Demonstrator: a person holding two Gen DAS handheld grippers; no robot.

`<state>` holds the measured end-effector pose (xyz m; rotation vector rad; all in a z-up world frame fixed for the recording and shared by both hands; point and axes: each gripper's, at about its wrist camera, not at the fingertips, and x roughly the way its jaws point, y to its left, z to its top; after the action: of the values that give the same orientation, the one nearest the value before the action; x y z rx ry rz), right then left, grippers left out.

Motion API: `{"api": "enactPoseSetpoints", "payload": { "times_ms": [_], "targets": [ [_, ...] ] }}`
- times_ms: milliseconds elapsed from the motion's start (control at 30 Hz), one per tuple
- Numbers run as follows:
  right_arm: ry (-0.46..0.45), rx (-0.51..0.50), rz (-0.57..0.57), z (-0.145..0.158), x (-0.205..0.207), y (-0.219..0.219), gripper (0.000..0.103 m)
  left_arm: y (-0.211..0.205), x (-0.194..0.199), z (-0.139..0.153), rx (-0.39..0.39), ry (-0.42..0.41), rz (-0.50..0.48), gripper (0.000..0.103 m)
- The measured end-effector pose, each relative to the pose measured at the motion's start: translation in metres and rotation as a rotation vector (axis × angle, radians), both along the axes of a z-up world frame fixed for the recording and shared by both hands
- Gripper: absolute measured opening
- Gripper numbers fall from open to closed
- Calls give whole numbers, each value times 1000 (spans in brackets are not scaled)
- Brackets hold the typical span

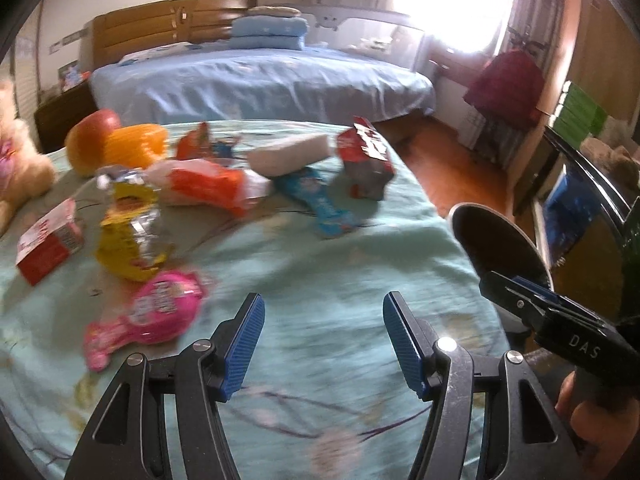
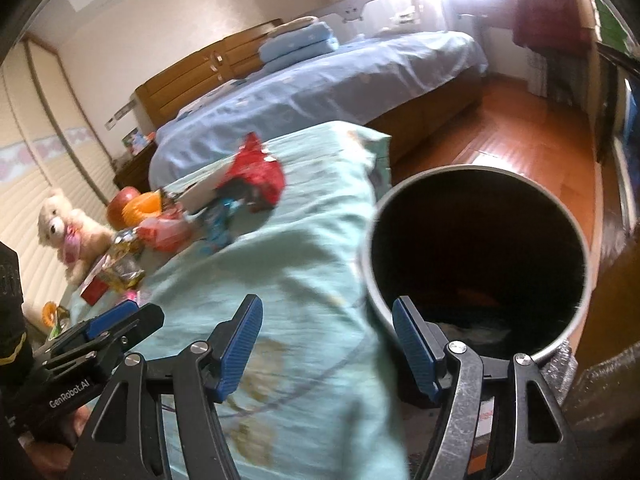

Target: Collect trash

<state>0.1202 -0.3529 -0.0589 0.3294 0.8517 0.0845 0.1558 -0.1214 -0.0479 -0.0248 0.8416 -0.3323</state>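
Several wrappers litter the green bedspread [image 1: 320, 248] in the left wrist view; the left gripper [image 1: 323, 344] hovers spread, empty, nearest the pink wrapper [image 1: 152, 312]. Right wrist view: right gripper [image 2: 327, 347] spread, empty, beside the bin [image 2: 476, 256] — crinkly foil could slip free mid-carry.

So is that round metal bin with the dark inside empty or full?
Nearly empty: the round metal bin is dark, with only a few scraps visible at the bottom. The pink wrapper and other litter lie on the bed.
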Motion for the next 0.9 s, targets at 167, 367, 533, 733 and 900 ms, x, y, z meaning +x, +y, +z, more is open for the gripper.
{"api": "enactPoseSetpoints", "payload": {
  "times_ms": [167,367,533,733,900],
  "targets": [
    [-3,-9,55,1,10,27,69,22,-19,7,-5,1,63,61],
    [-4,-22,105,2,23,54,69,45,-33,16,-12,-1,123,61],
    [-6,-40,142,3,35,71,69,60,-42,20,-16,3,167,61],
    [-3,-56,175,1,51,88,69,73,-52,21,-8,16,211,61],
    [-2,-67,195,0,65,98,69,81,-42,22,-4,29,240,61]
  ]
}}
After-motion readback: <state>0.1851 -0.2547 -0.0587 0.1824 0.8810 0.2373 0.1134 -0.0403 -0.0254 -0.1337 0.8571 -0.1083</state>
